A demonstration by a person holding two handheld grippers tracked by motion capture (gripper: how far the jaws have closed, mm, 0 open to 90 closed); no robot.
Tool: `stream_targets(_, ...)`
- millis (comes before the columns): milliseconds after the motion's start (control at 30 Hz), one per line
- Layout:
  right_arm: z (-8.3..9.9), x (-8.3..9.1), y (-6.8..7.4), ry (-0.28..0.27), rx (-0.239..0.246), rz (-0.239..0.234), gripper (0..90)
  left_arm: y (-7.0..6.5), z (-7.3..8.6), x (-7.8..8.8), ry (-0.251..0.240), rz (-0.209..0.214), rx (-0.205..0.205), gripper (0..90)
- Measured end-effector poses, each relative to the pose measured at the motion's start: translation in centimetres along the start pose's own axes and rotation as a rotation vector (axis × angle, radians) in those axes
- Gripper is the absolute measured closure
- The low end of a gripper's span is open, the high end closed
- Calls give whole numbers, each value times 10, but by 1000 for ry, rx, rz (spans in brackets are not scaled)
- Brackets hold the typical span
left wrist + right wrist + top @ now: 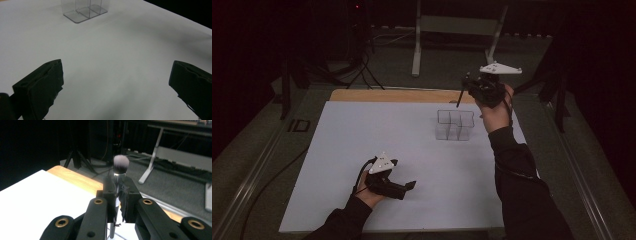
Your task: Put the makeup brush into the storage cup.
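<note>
High view looked forward and down over white table (362,150). Left gripper view sat low, close to tabletop, sharing clear organizer (83,11). Right gripper view faced table's far edge, room beyond.

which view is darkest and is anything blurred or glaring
High view is darkest: dim room, black surround, only the white sheet stands out. Left gripper view: soft shadows on the sheet, the organiser cut off at the top. Right gripper view: brush fairly sharp, a bright glint on its ferrule, near jaws soft.
</note>
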State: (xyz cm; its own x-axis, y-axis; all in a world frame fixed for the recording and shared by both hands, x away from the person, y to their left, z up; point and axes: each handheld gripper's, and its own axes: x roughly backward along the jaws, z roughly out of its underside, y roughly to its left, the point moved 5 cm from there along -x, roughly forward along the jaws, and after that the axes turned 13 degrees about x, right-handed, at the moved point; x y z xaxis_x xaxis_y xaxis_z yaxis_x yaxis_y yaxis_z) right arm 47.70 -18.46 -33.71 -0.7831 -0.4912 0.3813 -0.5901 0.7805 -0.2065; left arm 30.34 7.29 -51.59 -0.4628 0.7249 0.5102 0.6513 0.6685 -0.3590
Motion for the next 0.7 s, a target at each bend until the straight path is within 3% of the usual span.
stream_targets(133, 15, -10, -2, 33, -49, -11, 835, 0, 0, 0, -1, -2, -1, 8)
stream_targets(267, 27, -18, -2, 61, -66, -17, 835, 1, 0, 0, 0, 1, 1, 8)
stream_targets(700, 50, -33, 6, 129, -73, -47, 835, 0, 1, -1, 5, 12, 7, 8)
